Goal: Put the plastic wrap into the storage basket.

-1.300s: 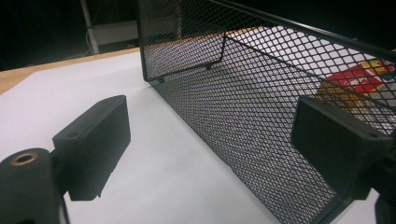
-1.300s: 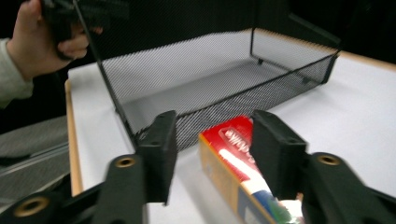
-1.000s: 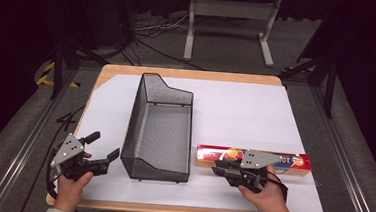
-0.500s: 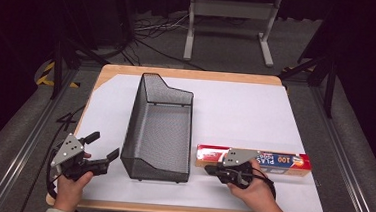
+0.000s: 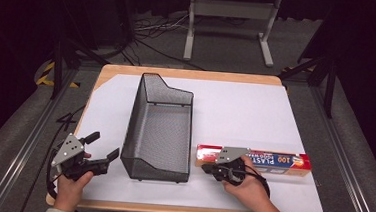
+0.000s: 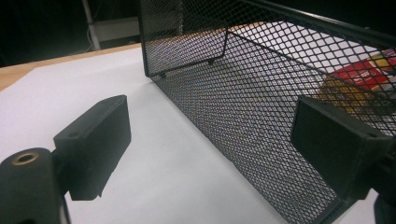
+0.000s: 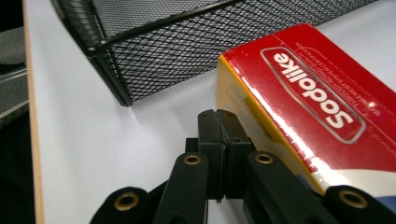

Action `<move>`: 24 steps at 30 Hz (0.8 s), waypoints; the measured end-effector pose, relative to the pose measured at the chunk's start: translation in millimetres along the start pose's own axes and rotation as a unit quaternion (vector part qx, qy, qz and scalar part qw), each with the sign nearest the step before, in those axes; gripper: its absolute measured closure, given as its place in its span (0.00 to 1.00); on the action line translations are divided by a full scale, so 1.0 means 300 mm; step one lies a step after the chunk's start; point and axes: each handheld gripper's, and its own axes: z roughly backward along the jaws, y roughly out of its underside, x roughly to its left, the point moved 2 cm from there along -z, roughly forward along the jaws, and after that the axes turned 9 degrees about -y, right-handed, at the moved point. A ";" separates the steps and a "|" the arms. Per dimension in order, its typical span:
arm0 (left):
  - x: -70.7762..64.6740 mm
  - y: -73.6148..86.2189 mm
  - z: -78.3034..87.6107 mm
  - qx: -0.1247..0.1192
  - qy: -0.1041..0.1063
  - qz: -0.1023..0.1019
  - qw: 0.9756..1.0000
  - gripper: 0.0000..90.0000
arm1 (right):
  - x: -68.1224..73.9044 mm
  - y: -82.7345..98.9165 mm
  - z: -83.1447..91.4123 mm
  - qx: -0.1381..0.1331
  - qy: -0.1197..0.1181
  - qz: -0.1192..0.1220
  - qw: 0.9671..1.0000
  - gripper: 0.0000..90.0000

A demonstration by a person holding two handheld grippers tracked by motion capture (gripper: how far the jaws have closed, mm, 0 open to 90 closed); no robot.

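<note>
— Looking at your right fingers (image 7: 208, 135) first: what have they got?

— Nothing. They are pressed flat together with no gap and nothing between them. They sit low over the worktop (image 5: 245, 115), right at the near left end of the box (image 7: 317, 93) of plastic wrap, against its yellow long side. I cannot tell whether they touch the card or stop just short of it.

— So the box is not held?

— No. It lies flat on the worktop, red face up, stretching away to the right of my right fingers (image 5: 206, 168). My hand (image 5: 248, 183) is just behind them.

— And your other side?

— My left fingers (image 6: 100, 135) stand wide apart and empty, pointing at the long left wall of the mesh basket (image 5: 133, 127) from just beside it. In the high view they (image 5: 104, 146) are at the near left corner of the worktop, with the basket between them and the box.

— How far along would you say you are?

— Barely started, as I judge it. I take the job to be getting the box into the basket, and the basket looks empty. The box is outside it, near its right wall at the front corner (image 7: 163, 51). Everything is left: a proper hold or a push on the box, moving it across, then setting it down inside
</note>
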 end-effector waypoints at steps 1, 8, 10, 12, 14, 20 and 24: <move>0.000 0.000 0.000 -0.001 0.000 0.002 1.000 0.15 | -0.002 -0.003 -0.003 0.003 0.005 -0.001 1.000 1.00; 0.003 0.000 0.002 0.000 -0.001 0.002 1.000 0.15 | -0.008 -0.023 -0.005 0.019 0.018 -0.007 1.000 1.00; 0.003 0.000 0.002 0.001 -0.002 0.001 1.000 0.15 | -0.015 -0.029 -0.009 0.019 0.022 -0.009 1.000 1.00; 0.003 0.000 0.002 0.001 -0.002 0.000 1.000 0.15 | -0.021 -0.035 -0.012 0.021 0.027 -0.011 0.999 1.00; 0.003 0.000 0.001 0.000 -0.003 0.000 1.000 0.15 | -0.031 -0.043 -0.017 0.023 0.034 -0.015 0.999 1.00; 0.004 0.001 0.002 0.001 -0.003 0.001 1.000 0.15 | -0.071 -0.071 -0.027 0.028 0.059 -0.031 0.997 1.00; 0.004 0.002 0.000 0.002 -0.003 0.003 1.000 0.15 | -0.107 -0.087 -0.032 0.025 0.067 -0.057 0.996 1.00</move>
